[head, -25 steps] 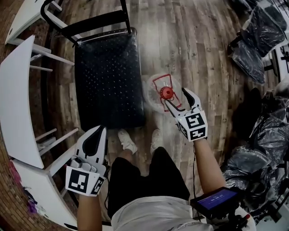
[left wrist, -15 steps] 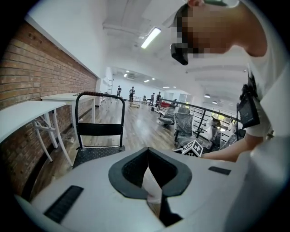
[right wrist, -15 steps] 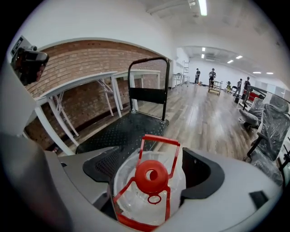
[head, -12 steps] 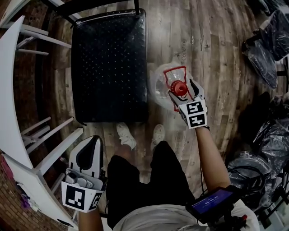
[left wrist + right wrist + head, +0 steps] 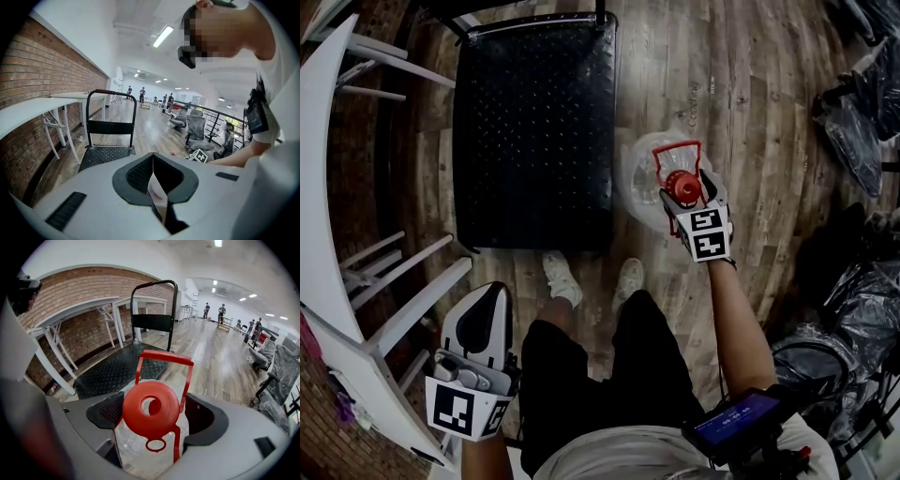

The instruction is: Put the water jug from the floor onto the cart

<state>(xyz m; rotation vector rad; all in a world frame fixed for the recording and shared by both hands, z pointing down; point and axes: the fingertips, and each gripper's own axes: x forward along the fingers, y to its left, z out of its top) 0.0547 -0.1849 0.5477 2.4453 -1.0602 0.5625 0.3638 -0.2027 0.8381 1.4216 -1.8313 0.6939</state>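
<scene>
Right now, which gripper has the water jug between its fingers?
The right gripper: its just-opened fingers straddle the water jug's red cap; the left gripper is shut.

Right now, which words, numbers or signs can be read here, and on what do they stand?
None can be read.
Left gripper and right gripper: black square patterns on their white cubes, no letters.
Blue screen of black device at the person's waist: print too small.
</scene>
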